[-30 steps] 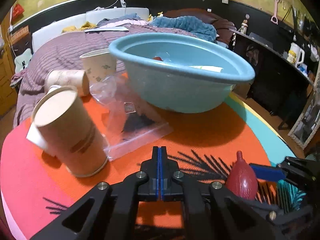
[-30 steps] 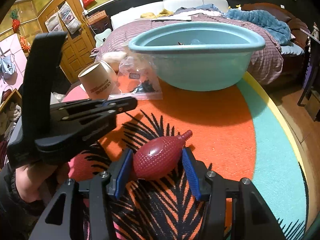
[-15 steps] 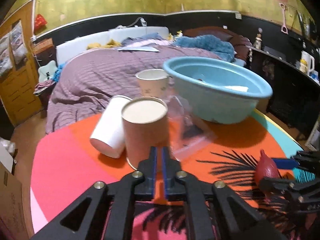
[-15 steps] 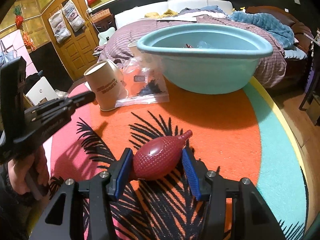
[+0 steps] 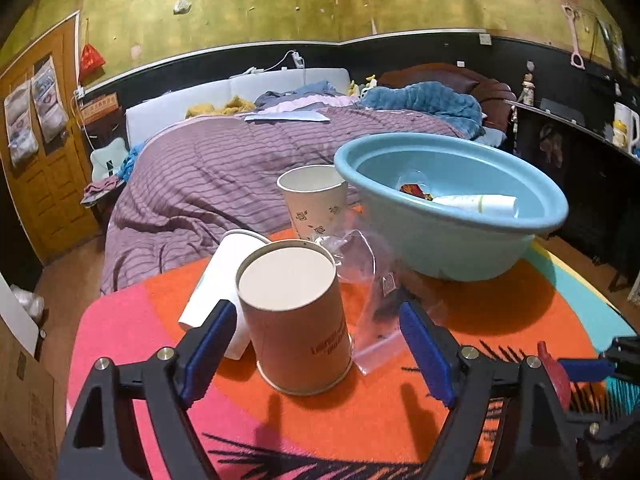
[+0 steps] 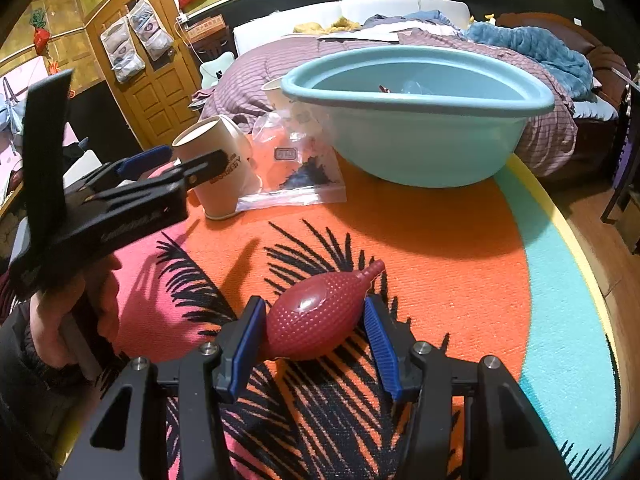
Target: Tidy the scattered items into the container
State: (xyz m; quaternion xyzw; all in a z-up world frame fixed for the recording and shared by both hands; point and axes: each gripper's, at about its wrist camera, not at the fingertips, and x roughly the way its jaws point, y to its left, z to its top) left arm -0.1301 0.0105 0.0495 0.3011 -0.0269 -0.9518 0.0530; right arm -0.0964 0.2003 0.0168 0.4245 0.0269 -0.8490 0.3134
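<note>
A light-blue basin (image 5: 460,248) (image 6: 420,148) stands at the far side of the round table and holds a white tube (image 5: 476,204) and small items. An upright brown paper cup (image 5: 296,320) (image 6: 216,168) sits between the fingers of my left gripper (image 5: 316,352) (image 6: 176,162). Its jaws are opening wide and the pads stay clear of the cup. A white cup (image 5: 216,276) lies on its side behind it. A patterned cup (image 5: 316,204) and a clear zip bag (image 5: 376,292) (image 6: 296,168) sit by the basin. My right gripper (image 6: 312,340) is shut on a red rubber bulb blower (image 6: 316,316) (image 5: 554,372) low over the cloth.
The table cloth (image 6: 440,240) is orange, pink and teal with black leaf prints; its edge curves close on the right. A bed with a purple blanket (image 5: 208,184) stands behind the table. A person's hand (image 6: 52,332) holds the left gripper.
My left gripper swung left from the zip bag to the brown cup, and its jaws went from shut to wide. The right gripper stayed still with the bulb in it.
</note>
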